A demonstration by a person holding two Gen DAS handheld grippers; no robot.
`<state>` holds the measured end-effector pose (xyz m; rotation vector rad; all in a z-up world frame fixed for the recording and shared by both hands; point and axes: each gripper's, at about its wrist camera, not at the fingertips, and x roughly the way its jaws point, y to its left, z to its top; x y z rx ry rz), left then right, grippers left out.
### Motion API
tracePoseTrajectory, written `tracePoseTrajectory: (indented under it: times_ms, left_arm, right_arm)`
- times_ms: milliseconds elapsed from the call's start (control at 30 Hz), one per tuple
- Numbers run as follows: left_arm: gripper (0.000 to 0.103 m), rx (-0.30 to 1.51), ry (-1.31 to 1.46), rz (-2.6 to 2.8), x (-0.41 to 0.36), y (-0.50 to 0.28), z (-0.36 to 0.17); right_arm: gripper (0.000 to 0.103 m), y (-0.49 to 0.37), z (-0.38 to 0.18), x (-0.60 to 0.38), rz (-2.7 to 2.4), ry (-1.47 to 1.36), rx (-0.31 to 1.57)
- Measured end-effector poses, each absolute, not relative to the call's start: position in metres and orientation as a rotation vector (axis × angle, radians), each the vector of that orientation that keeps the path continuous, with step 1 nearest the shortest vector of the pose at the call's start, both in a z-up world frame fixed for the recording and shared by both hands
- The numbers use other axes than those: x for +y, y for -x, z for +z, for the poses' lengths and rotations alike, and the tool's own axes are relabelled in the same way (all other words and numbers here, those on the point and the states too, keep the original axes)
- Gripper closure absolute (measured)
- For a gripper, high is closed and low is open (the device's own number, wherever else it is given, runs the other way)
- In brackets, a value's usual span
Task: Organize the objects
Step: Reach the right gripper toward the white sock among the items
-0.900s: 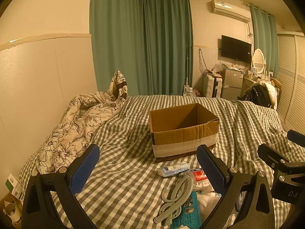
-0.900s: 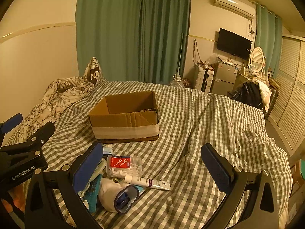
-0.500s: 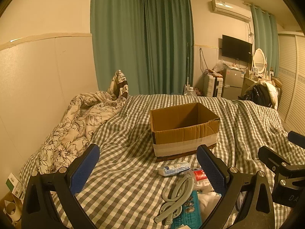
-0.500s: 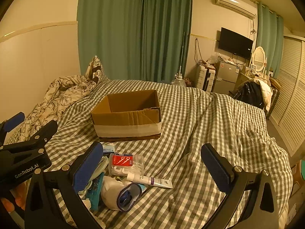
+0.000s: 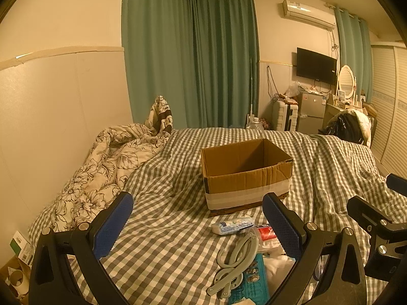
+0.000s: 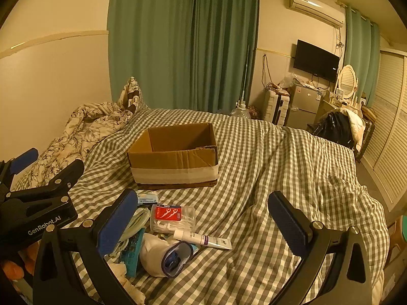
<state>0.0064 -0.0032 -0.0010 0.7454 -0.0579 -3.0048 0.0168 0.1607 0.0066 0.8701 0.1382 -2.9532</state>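
The cardboard box [image 6: 175,156] stands open and empty in the middle of the checked bed cover [image 6: 279,178], and it sits now a little lower and nearer in both views than a moment ago. So we have moved both tools slightly forward toward it, nothing more. The small things still lie in a loose heap just in front of the box, none of them shifted: the clear case of floss picks [image 6: 173,218], the white tube [image 6: 203,240], the rolled white sock [image 6: 162,256], the small wipes packet [image 5: 232,225] and the grey folding hanger [image 5: 235,261] on a teal pack [image 5: 250,279].

Our left gripper [image 5: 197,225] and right gripper [image 6: 203,225] both hover above the heap with their blue pads spread wide apart, pinching nothing.

We judge that the sorting has not yet begun: no object is in the box. The small approach means only that we are lining up for the first pick. The floss case, nearest between the right pads, seems the easy first choice.

Beyond the bed, the floral quilt [image 5: 101,167] and green curtains [image 5: 190,63] are as before.
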Motion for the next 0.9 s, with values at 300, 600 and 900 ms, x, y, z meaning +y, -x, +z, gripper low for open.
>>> tracePoseTrajectory:
  times_ms: [300, 600, 900]
  left_arm:
    - [0.0, -0.059, -0.807, -2.995, -0.006, -0.005, -0.008]
    - [0.0, -0.074, -0.958, -2.939, -0.012, 0.008, -0.044]
    - [0.0, -0.118, -1.165, -2.894, -0.004, 0.021, -0.094]
  right_arm:
    - [0.0, -0.01, -0.015, 0.16, -2.892, -0.979, 0.125]
    - [0.005, 0.014, -0.067, 0.159, -2.782, -1.188, 0.093]
    - [0.049, 0.034, -0.114, 0.157, -2.66, -1.371, 0.085]
